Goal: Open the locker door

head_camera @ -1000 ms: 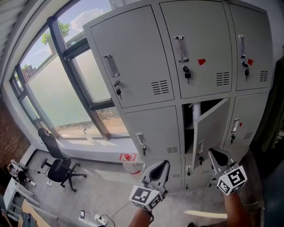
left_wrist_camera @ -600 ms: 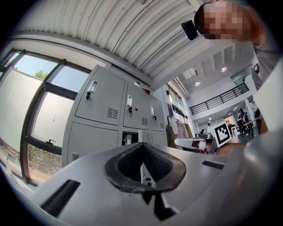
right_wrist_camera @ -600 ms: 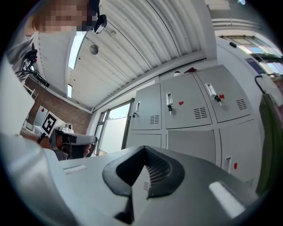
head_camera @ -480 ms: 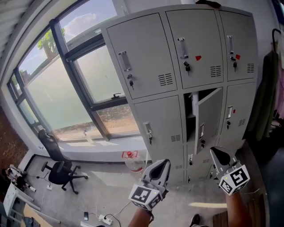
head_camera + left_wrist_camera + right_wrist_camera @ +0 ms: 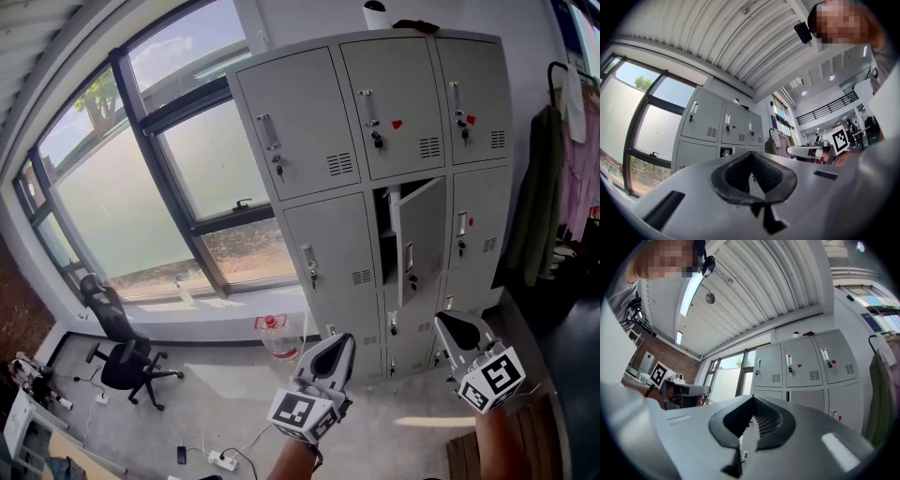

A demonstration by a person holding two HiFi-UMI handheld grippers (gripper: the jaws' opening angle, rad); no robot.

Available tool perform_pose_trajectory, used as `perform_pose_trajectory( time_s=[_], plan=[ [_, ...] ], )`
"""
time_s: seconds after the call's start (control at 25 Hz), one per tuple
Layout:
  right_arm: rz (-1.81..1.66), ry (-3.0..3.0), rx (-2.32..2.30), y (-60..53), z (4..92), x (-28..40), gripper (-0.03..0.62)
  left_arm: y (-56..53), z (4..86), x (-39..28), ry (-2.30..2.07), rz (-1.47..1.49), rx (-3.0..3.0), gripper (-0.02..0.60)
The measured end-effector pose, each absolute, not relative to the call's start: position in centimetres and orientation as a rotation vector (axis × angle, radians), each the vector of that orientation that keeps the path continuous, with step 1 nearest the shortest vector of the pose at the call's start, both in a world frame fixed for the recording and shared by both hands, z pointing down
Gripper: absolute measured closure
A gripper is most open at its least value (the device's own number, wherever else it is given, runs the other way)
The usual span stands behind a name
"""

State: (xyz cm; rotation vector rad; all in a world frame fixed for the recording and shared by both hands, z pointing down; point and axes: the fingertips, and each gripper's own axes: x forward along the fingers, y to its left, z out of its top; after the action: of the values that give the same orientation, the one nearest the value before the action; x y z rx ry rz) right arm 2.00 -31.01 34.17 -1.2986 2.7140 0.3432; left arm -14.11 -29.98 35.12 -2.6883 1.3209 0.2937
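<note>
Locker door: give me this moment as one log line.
door: ajar, middle column of lockers | left tongs: shut, empty | right tongs: shut, empty, not touching door

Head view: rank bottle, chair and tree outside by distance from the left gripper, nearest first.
1. Bottle, just left of the left gripper.
2. Chair, far left.
3. Tree, outside, upper left.

The right gripper (image 5: 753,398) points up at a bank of grey lockers (image 5: 806,363), its fingers pressed together with nothing between them. A dark gap shows at one lower locker door (image 5: 787,396). The left gripper (image 5: 705,390) sits off to the left, before a window (image 5: 729,379).
</note>
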Motion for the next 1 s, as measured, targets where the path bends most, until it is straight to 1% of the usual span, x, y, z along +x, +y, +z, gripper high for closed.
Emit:
perform_pose_trajectory(
  time_s=[0.36, 0.76, 1.0],
  plan=[
    [0.359, 2.739, -1.226, -23.1, 33.4, 4.4, 0.600, -22.3, 34.4, -11.0, 1.361, 0.309, -2.651, 0.577],
    [0.351, 2.782, -1.142, -11.2, 33.4, 9.2, 0.600, -10.1, 34.6, -5.2, 1.433, 0.310, -2.611, 0.577],
    [0.360, 2.790, -1.128, -5.7, 33.2, 11.2, 0.600, -4.5, 34.1, -3.3, 1.447, 0.337, -2.588, 0.577]
  ],
)
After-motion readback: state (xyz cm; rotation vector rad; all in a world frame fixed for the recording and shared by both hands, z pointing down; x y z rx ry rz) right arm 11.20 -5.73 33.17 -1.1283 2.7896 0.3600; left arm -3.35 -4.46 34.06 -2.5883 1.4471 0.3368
